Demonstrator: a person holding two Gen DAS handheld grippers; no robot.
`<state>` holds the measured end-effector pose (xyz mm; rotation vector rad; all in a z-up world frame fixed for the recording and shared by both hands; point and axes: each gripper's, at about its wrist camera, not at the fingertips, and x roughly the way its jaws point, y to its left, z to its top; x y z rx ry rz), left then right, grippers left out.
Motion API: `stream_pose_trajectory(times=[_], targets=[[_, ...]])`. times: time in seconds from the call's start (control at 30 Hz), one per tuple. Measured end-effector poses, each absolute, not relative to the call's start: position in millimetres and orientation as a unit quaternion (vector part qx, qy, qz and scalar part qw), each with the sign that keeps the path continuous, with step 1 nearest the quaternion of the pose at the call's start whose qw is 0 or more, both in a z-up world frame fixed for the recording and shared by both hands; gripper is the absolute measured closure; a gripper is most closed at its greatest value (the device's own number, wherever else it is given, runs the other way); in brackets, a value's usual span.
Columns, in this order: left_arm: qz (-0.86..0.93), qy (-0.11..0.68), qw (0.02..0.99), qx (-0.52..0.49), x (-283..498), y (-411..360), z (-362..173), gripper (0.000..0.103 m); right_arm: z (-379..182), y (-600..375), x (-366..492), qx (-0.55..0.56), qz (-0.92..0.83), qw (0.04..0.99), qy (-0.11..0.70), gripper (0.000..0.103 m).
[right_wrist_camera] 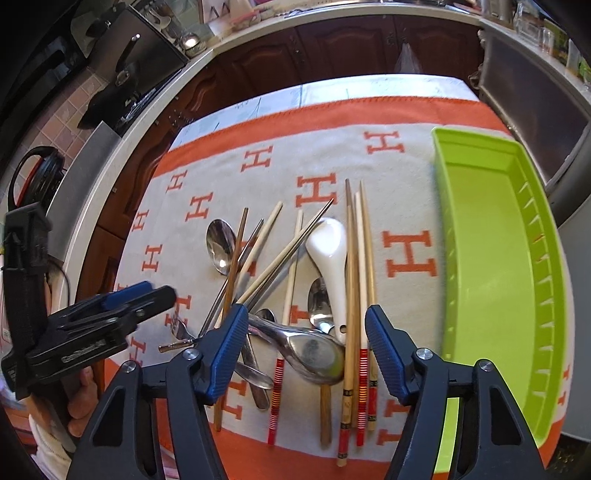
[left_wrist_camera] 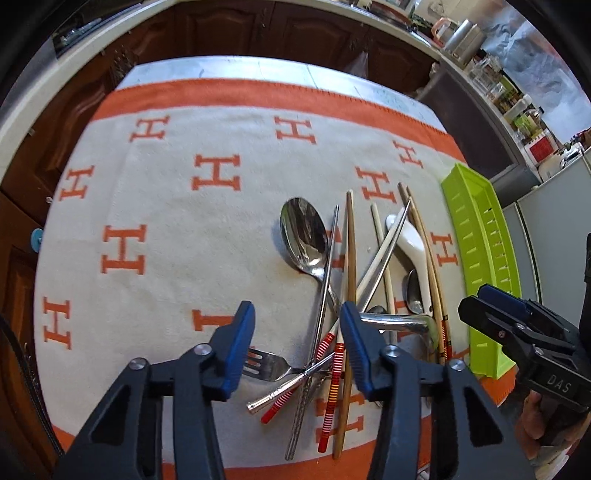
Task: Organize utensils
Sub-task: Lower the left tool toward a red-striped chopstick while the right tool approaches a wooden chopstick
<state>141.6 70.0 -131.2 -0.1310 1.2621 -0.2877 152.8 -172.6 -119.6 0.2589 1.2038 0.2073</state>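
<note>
A heap of utensils lies on an orange-and-cream cloth point(left_wrist_camera: 166, 221): a large steel spoon point(left_wrist_camera: 303, 236), a white ceramic spoon point(right_wrist_camera: 328, 254), a fork point(left_wrist_camera: 267, 363), a steel ladle-shaped spoon point(right_wrist_camera: 314, 350) and several wooden, metal and red-striped chopsticks point(right_wrist_camera: 352, 295). A lime green tray point(right_wrist_camera: 495, 258) stands empty to the right; it also shows in the left wrist view point(left_wrist_camera: 476, 251). My left gripper point(left_wrist_camera: 297, 350) is open and empty above the near end of the heap. My right gripper point(right_wrist_camera: 306, 343) is open and empty above the ladle spoon and chopstick handles.
Dark wooden cabinets point(left_wrist_camera: 229, 33) and a pale countertop edge point(right_wrist_camera: 258, 37) run behind the table. Jars and bottles point(left_wrist_camera: 509, 92) crowd the counter at the far right. The far left of the cloth holds no utensils.
</note>
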Motion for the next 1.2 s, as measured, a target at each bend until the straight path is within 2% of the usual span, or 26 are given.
stream_pose_trajectory(times=[0.2,0.57,0.63,0.9,1.2], targets=[[-0.147,0.602,0.783,-0.049,149,56,-150,0.061,-131,-170,159,0.129,0.105,0.803,0.573,0.036],[-0.191,0.609,0.767,-0.066,145,51,-147,0.077,-140,-156,164,0.136,0.124,0.788,0.587,0.041],[-0.195,0.61,0.765,-0.062,143,48,-148,0.082,-141,-155,164,0.144,0.132,0.786,0.587,0.045],[-0.2,0.604,0.77,-0.052,134,54,-145,0.084,-151,-138,177,0.188,0.172,0.76,0.599,0.055],[-0.191,0.609,0.768,-0.064,132,71,-150,0.084,-176,-101,205,0.178,0.175,0.742,0.623,0.068]])
